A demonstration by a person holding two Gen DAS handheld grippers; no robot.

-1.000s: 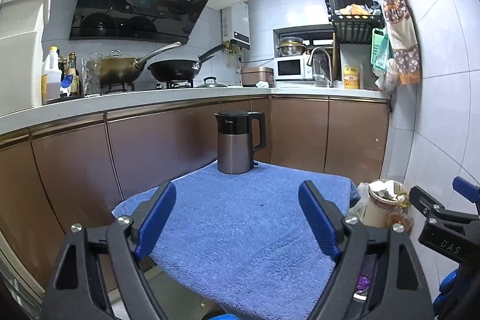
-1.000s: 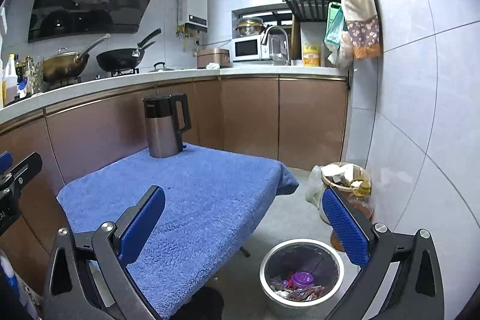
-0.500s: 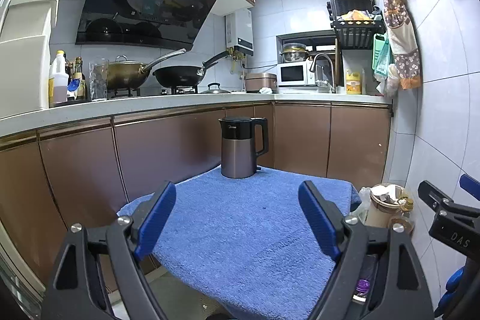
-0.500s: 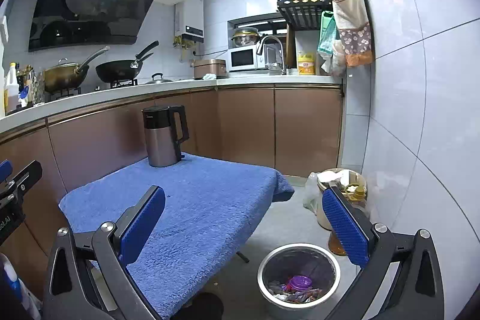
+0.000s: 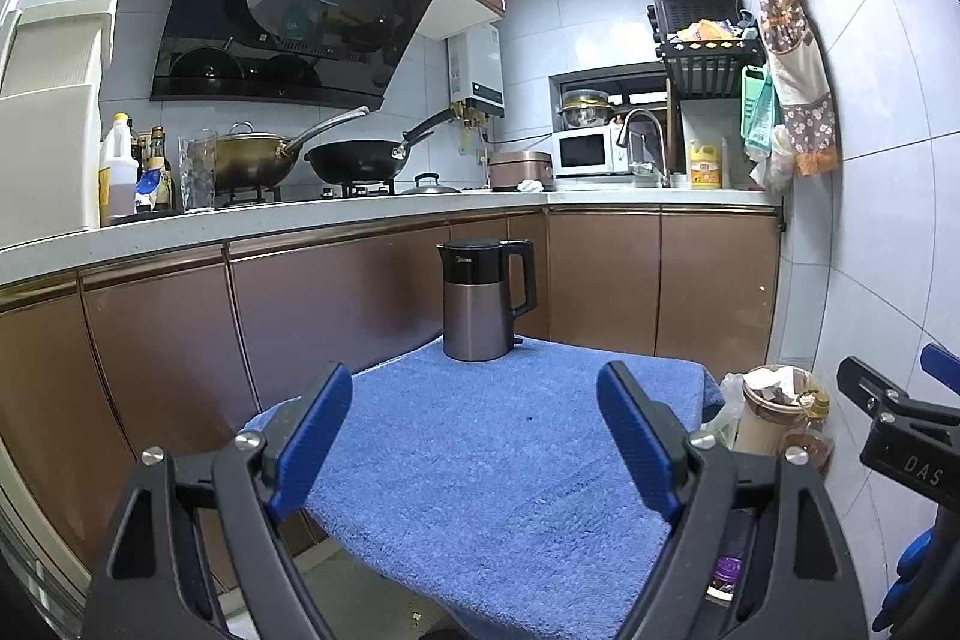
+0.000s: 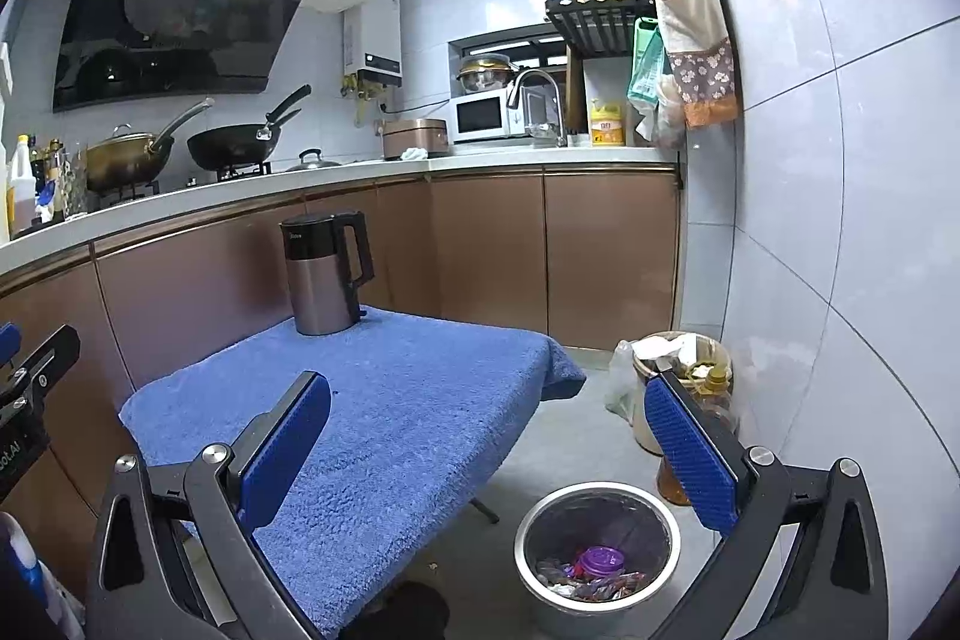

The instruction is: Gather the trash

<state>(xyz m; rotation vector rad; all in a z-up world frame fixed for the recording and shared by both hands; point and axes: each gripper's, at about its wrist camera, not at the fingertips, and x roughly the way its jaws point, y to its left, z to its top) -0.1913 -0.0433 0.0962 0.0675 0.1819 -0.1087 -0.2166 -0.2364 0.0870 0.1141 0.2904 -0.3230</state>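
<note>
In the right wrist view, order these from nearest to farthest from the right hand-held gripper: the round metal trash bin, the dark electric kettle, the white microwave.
1. Round metal trash bin: on the floor, just below the right hand-held gripper.
2. Dark electric kettle: at the far edge of the blue towel-covered table.
3. White microwave: on the back counter.

Both wrist cameras look level across the blue-covered table [image 5: 498, 466] toward the kitchen counter [image 6: 360, 187] — sharing the kettle [image 5: 483, 307] at frame centre.
</note>
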